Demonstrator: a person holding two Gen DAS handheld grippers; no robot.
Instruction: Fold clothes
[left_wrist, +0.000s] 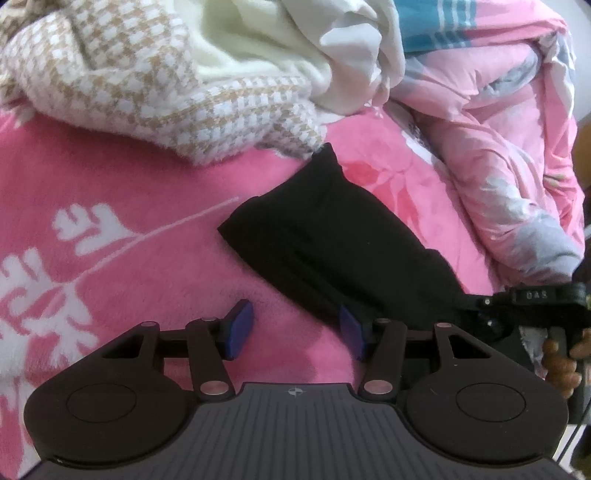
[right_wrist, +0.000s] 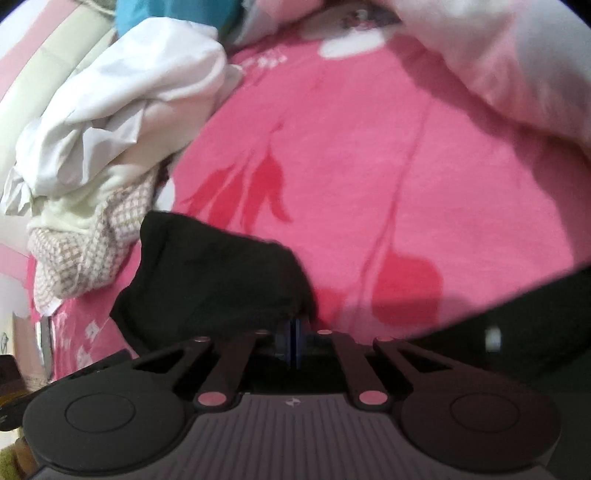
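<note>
While the black garment lies part-folded on the pink floral blanket, the entry reads as follows.

Item: black garment, a long dark band running from 12 o'clock down towards 4 o'clock in the left wrist view; its far tip is just beside the houndstooth knit.

Left gripper: jaws apart, nothing between the blue pads; the right-hand pad sits at the garment's near edge.

Right gripper: jaws together at the garment's near corner (whether cloth is actually pinched cannot be told; the view is blurred).

Also present: white and cream clothes heaped at 12 o'clock, pink quilt at 2 o'clock.

Handling note, as judgement: the step appears to be securing both near corners before turning the fold over. The left should close on a single clean edge, not a bunch, and both corners should travel together, level, so the soft cloth lands square and clear of the heap.
</note>
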